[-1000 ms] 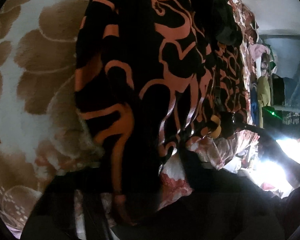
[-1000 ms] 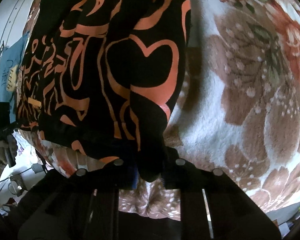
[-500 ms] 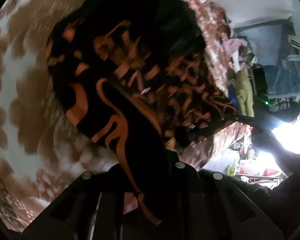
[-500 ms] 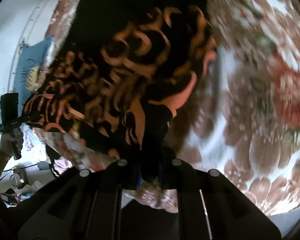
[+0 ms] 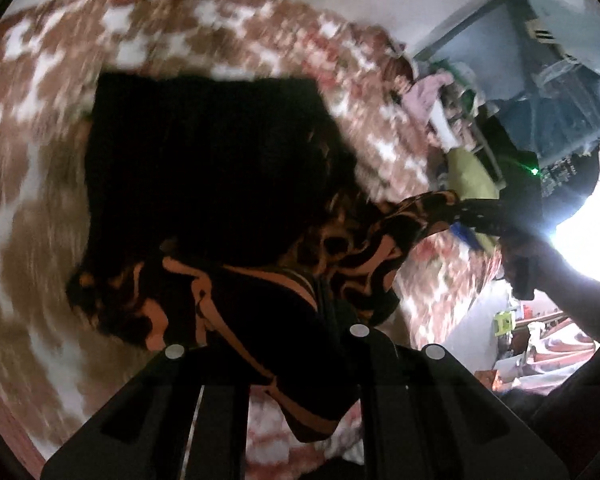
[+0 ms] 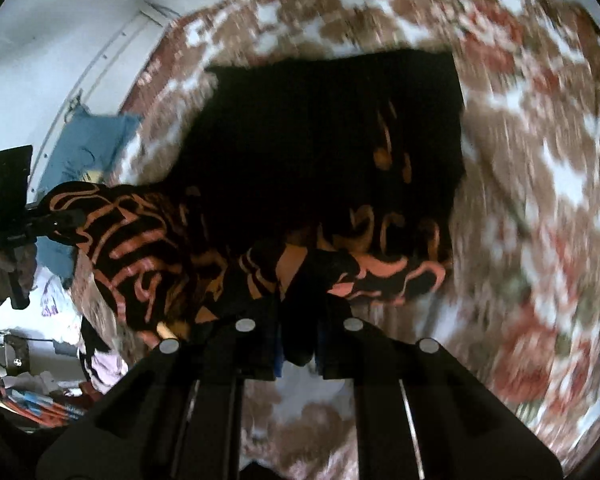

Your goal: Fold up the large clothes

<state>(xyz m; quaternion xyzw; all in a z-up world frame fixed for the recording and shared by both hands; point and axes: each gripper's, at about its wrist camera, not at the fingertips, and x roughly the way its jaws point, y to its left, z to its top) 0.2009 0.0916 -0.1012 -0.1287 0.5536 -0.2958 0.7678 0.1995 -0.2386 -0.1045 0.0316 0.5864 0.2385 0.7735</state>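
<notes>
Left gripper (image 5: 300, 344) clamped on black-and-orange garment (image 5: 228, 280); cloth bunched between fingers (image 5: 380, 360). Garment lifted, its far part draping dark over floral blanket (image 5: 40, 200). Right gripper (image 5: 480, 216) pinches the opposite corner. Blurred.

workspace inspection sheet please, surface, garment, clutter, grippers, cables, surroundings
surface: floral blanket, brown, white and red, blurred by motion.
job's things: black and orange garment, near edge lifted, far part lying on the blanket.
clutter: pile of clothes beyond the blanket; blue cloth by the wall.
grippers: left gripper and right gripper each shut on the garment's edge.
cables: nothing seen.
surroundings: white wall; bright light, glaring.
</notes>
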